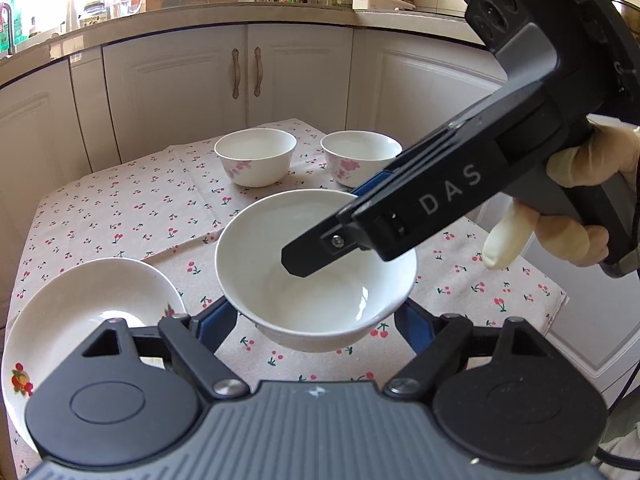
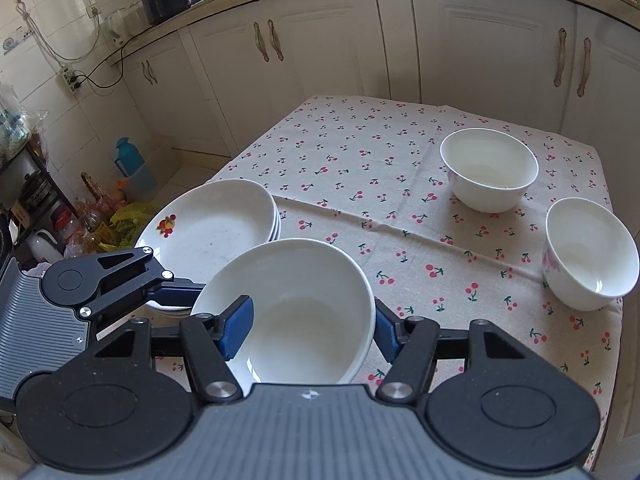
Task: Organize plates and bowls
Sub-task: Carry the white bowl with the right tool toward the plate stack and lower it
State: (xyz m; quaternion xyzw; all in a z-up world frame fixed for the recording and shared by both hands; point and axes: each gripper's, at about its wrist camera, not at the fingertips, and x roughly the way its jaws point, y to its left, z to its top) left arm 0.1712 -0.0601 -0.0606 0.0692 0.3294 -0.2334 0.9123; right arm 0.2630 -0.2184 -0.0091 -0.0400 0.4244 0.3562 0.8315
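White bowl (image 1: pixel 316 268), clamped at its sides by left claw (image 1: pixel 316 320); right claw (image 1: pixel 340 236) gripping rim; plate (image 1: pixel 80 312) left; two floral bowls (image 1: pixel 256 156) behind.

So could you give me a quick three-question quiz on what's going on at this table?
1. How many floral bowls stand free on the tablecloth?
2. True or false: the plates lie spread out singly.
3. How does the right gripper hold the plain bowl? A) one finger inside, one outside B) both fingers under its base C) not at all
Key: 1 two; 2 false, they are stacked; 3 A.
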